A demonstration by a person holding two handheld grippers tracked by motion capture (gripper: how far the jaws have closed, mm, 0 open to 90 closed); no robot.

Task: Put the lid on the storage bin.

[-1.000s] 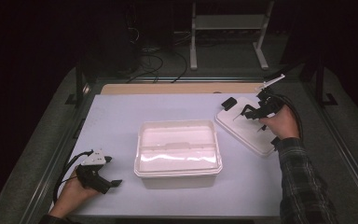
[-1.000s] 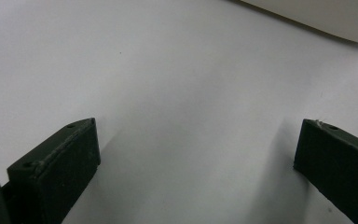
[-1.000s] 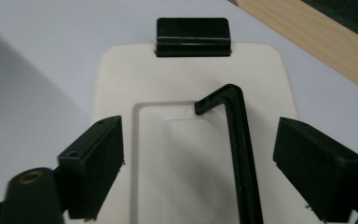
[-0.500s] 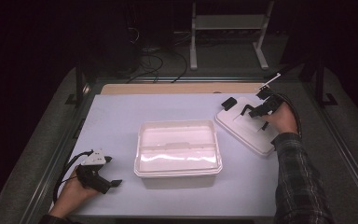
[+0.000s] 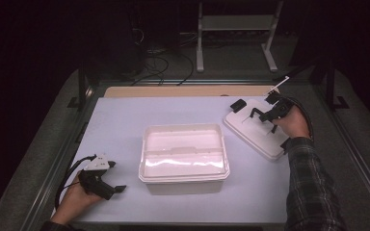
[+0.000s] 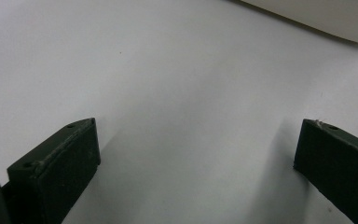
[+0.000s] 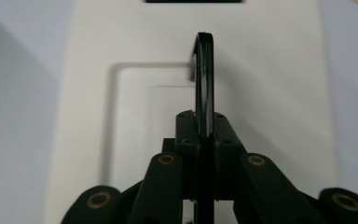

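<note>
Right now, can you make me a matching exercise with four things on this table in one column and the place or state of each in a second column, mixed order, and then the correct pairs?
Things:
1. white lid
2. white tub
3. left gripper
4. right gripper

Places or states:
A. near left corner of the table, fingers wide apart, nothing between them
B. middle of the table, open on top
C. far right of the table, flat, black handle standing up
D. fingers just closed on the black handle

Pairs: 1-C, 2-B, 3-A, 4-D
</note>
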